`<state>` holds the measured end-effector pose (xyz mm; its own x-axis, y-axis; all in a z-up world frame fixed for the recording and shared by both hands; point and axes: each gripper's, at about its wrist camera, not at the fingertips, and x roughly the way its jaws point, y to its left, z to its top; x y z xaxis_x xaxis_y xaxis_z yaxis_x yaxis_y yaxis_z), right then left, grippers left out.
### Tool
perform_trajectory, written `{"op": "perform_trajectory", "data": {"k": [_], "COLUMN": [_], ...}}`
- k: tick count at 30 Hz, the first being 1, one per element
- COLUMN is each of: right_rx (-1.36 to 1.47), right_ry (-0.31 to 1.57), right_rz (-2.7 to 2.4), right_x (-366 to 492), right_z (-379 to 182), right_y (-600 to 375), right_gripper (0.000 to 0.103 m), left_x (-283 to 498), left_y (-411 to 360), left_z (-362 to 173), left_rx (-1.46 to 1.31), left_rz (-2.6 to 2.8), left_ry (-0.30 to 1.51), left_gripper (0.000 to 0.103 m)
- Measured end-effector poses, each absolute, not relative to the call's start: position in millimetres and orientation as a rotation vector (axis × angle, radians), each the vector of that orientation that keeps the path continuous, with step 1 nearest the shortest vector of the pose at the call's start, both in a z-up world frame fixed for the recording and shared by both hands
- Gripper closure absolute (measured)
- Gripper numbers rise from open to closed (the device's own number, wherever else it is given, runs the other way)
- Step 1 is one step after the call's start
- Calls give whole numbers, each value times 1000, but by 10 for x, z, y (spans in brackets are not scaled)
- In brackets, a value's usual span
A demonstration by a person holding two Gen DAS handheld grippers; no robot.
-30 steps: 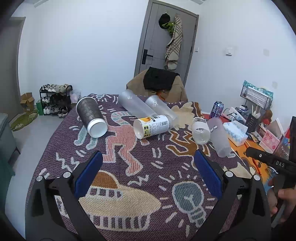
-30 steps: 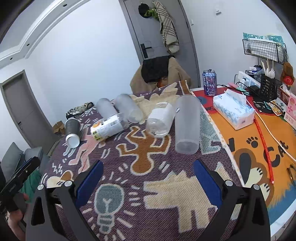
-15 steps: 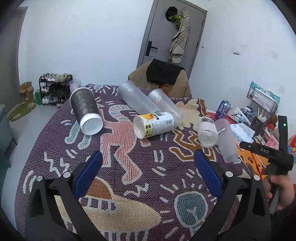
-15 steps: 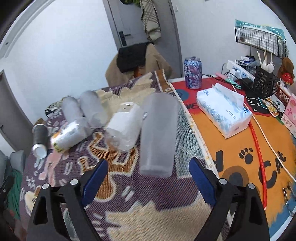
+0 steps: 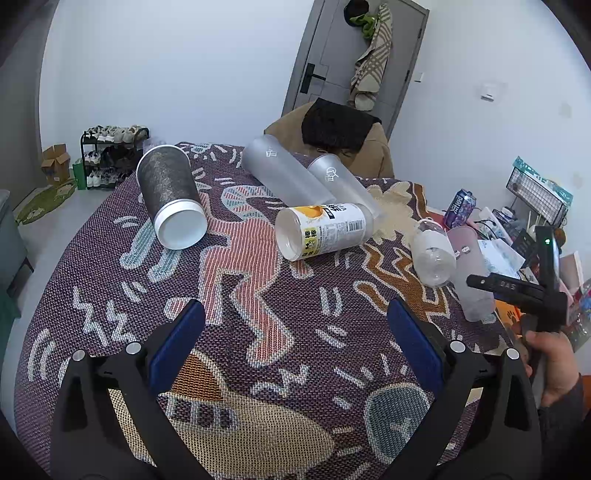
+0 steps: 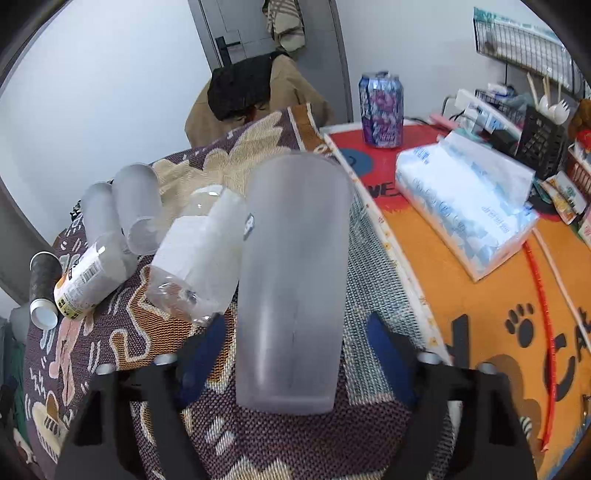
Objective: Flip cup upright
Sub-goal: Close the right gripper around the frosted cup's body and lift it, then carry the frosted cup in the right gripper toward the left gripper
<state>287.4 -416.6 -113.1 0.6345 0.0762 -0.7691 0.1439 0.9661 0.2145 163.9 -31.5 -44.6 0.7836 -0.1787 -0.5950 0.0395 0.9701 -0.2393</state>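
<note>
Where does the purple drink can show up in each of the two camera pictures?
Left wrist view: the purple can is small, at the right edge beyond the blanket, behind the lying clear bottle.
Right wrist view: the can stands upright at the top, right of centre, on the red mat behind the tissue pack.
Shared landmark: the grey door with a scarf hanging on it.

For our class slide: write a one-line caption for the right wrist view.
Open right tool straddling a frosted cup lying on the patterned cloth.
</note>
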Motion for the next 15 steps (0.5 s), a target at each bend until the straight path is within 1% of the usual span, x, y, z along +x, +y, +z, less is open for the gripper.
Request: {"op": "perform_trajectory", "data": {"k": [5,15], "right_rx": [306,425], "right_ry": [854,715], "right_rz": [-36,-23], "right_x": [2731,1938], "right_z": [-1068,-865], "right_y": [-4198,-4158], "right_gripper": [44,45], "left_x": [1576,1427], "left_y": [-294,-332], "left_z": [-420,-358], "left_rx": [-220,-196], "left_rz": [-130,-146], "left_ry": [660,659], "left_gripper": [5,5]}}
